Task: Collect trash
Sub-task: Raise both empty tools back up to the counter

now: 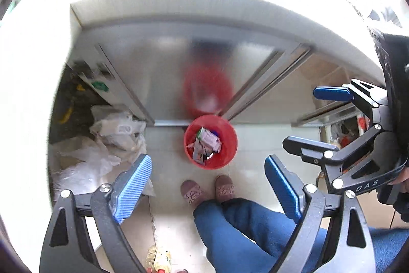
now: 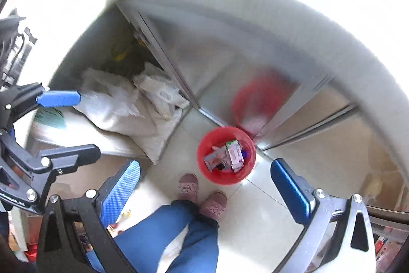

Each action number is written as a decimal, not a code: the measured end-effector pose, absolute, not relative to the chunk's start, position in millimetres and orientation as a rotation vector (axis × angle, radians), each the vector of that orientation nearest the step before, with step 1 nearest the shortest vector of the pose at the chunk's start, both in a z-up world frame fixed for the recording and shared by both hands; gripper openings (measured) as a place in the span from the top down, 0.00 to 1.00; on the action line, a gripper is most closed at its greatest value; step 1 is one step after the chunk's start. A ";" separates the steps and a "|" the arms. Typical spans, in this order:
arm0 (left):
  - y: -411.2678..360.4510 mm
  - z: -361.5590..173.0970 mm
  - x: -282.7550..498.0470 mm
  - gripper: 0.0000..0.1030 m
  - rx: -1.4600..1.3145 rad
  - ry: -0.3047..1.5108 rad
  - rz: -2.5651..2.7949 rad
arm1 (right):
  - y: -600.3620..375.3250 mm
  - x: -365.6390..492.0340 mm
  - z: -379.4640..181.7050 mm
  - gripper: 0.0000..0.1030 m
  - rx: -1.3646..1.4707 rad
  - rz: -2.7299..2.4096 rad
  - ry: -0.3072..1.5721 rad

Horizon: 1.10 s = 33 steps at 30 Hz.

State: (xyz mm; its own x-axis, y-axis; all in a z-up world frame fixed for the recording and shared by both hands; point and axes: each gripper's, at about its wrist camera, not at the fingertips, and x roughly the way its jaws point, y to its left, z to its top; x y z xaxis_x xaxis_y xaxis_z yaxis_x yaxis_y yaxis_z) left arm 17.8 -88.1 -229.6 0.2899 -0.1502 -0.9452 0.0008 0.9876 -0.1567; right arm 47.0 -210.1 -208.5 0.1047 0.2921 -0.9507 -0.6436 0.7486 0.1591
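A red bin [image 1: 210, 141] stands on the pale floor tiles against a shiny metal cabinet, far below both grippers. Inside it lie several small cartons and wrappers [image 1: 207, 143]. The right wrist view shows the same bin [image 2: 226, 154] with pink and green boxes [image 2: 234, 152] in it. My left gripper [image 1: 208, 192] hangs high above the floor, its blue pads wide apart with nothing between them. My right gripper [image 2: 205, 193] is open too and empty; it appears in the left wrist view [image 1: 314, 117] at the right. The left gripper shows in the right wrist view [image 2: 76, 123] at the left.
The person's blue trouser legs [image 1: 245, 224] and pink slippers [image 1: 208, 189] stand just before the bin. White plastic bags [image 1: 112, 142] and a sack [image 2: 122, 114] lie heaped at the left by an open cabinet. The metal cabinet front [image 1: 163, 73] reflects the bin.
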 end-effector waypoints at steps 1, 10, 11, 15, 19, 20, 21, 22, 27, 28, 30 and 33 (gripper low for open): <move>-88.7 -217.7 16.7 0.14 -0.127 1.264 -0.096 | -211.7 46.1 -196.6 0.01 -0.332 0.705 1.279; -85.6 -140.3 15.7 0.14 -0.119 1.189 -0.048 | -216.9 50.8 -111.1 0.01 -0.322 0.709 1.173; -84.6 -133.4 17.2 0.14 -0.117 1.182 -0.045 | -216.9 52.4 -104.1 0.01 -0.324 0.704 1.157; -78.9 -107.1 27.3 0.14 -0.115 1.146 -0.028 | -213.9 63.5 -85.3 0.01 -0.318 0.711 1.126; -61.8 -84.4 46.7 0.14 -0.109 1.122 0.000 | -205.8 80.2 -68.7 0.01 -0.342 0.700 1.088; -56.6 -80.3 53.6 0.14 -0.113 1.115 0.002 | -204.2 85.9 -64.5 0.01 -0.340 0.696 1.079; -50.1 -76.3 60.3 0.14 -0.119 1.105 0.005 | -201.8 91.9 -61.6 0.01 -0.340 0.693 1.072; -44.2 -74.3 65.5 0.14 -0.125 1.095 0.006 | -199.0 98.1 -59.2 0.01 -0.341 0.688 1.065; -14.1 -61.8 108.8 0.14 -0.124 1.066 0.006 | -178.7 132.7 -45.9 0.01 -0.341 0.676 1.025; -6.9 -61.1 120.1 0.14 -0.115 1.061 0.001 | -173.7 140.7 -43.9 0.01 -0.332 0.677 1.020; 5.4 -58.9 142.0 0.14 -0.116 1.057 -0.016 | -163.4 159.6 -41.3 0.01 -0.316 0.675 1.010; 24.2 -60.0 175.9 0.14 -0.113 1.060 -0.038 | -147.0 184.4 -41.1 0.01 -0.302 0.658 1.008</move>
State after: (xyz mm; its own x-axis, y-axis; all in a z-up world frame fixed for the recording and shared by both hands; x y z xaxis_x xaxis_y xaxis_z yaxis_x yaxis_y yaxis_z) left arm 175.9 24.2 -60.0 0.4890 -0.0859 -0.8681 -0.0230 0.9935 -0.1113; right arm 184.4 -147.0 -41.1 0.3638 0.3676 -0.8559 -0.6353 0.7699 0.0607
